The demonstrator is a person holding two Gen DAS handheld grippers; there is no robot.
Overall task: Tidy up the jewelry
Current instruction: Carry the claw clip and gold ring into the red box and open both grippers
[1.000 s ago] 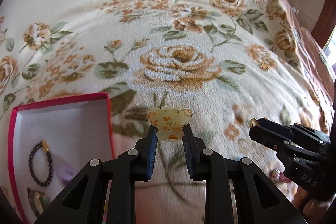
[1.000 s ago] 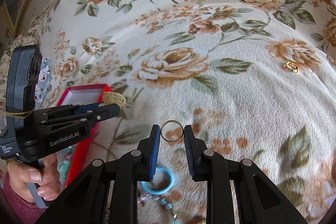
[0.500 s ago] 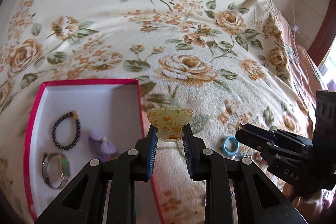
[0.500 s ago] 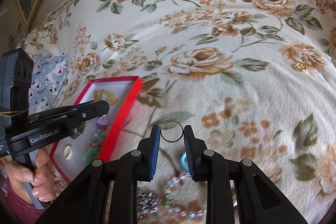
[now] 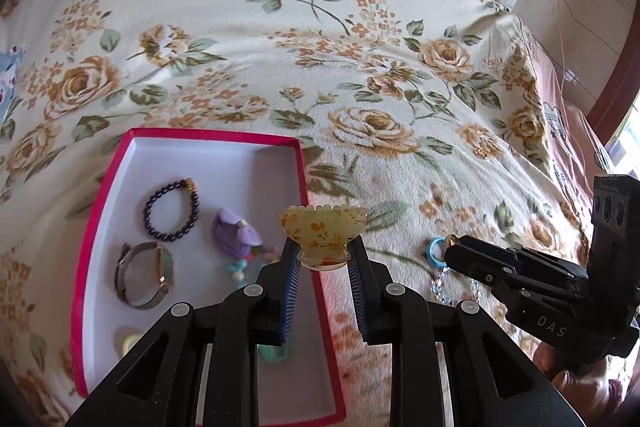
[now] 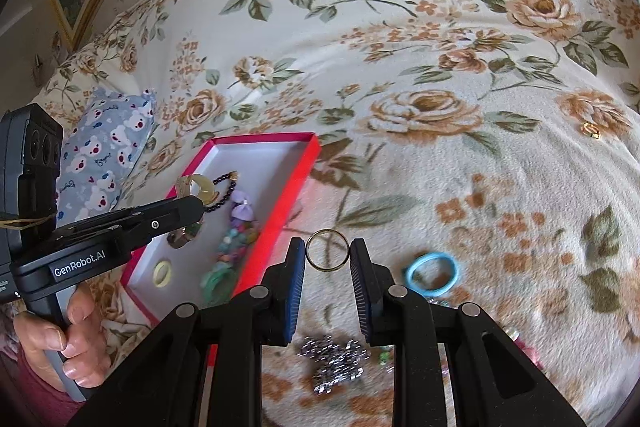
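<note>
Left wrist view. My left gripper (image 5: pixel 323 253) has its fingers (image 5: pixel 290 267) drawn to a narrow gap and clamped on the foot of a small amber comb (image 5: pixel 323 227) with a scalloped top edge and a floral print; the comb stands upright between the pads, above the right wall of the red box (image 5: pixel 105 187). The box lies open on the floral bedspread (image 5: pixel 280 39), its floor white. In it: a dark bead bracelet (image 5: pixel 171 209) toward the far side, a metal bangle (image 5: pixel 144 275) nearer me on the left, a lilac ornament (image 5: pixel 234 233) with pastel beads just beside it, a pale yellow ring (image 5: pixel 130 345) in the near left corner, and a green piece partly hidden behind my left finger. Outside the box, to the right, a blue ring (image 5: pixel 434 251) and a bead chain lie on the spread beneath my right gripper (image 5: pixel 454 243), whose tip shows a glint of gold.

Right wrist view. My right gripper (image 6: pixel 328 255) has its fingers (image 6: pixel 360 267) narrowed onto a thin gold ring (image 6: pixel 327 250), held upright by its two edges over the bedspread (image 6: pixel 400 27), just right of the red box (image 6: pixel 276 195). The box holds the dark bracelet, the lilac ornament, a strand of mixed beads (image 6: pixel 232 247), a green band and the yellow ring (image 6: pixel 163 273). My left gripper (image 6: pixel 192 201) reaches over it with the comb at its tip. Loose on the spread: the blue ring (image 6: pixel 434 273), a silver chain heap (image 6: pixel 332 357), and a small gold piece (image 6: pixel 591 130) far right.
</note>
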